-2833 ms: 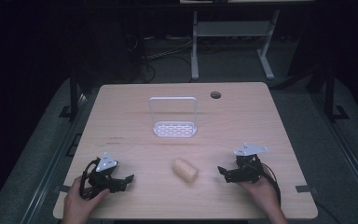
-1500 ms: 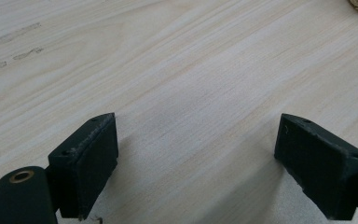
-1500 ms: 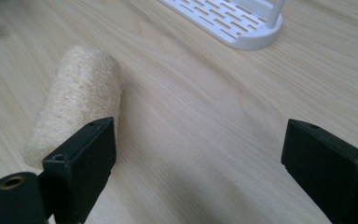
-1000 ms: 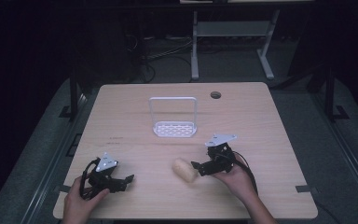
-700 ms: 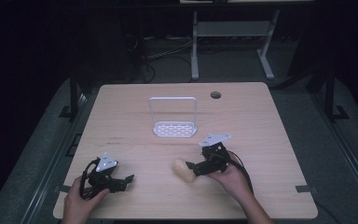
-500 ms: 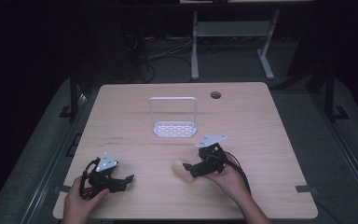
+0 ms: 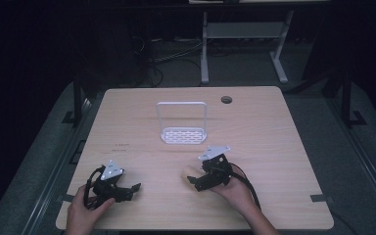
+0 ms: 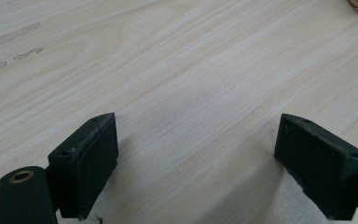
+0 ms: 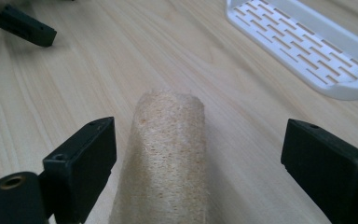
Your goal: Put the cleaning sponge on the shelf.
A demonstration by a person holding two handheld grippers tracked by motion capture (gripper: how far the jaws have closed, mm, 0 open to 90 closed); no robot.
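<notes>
Loofah roll [image 9: 168, 154] between gaping right tool [image 9: 205, 163]

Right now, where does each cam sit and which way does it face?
High view: above the person's side, facing forward and down on the table; both hands and forearms show.
Left gripper view: rides the left gripper, facing bare tabletop between its open jaws.
Right gripper view: rides the right gripper, facing along the loofah roll between its open jaws.
Shared: high and right gripper views both show the white rack.
</notes>
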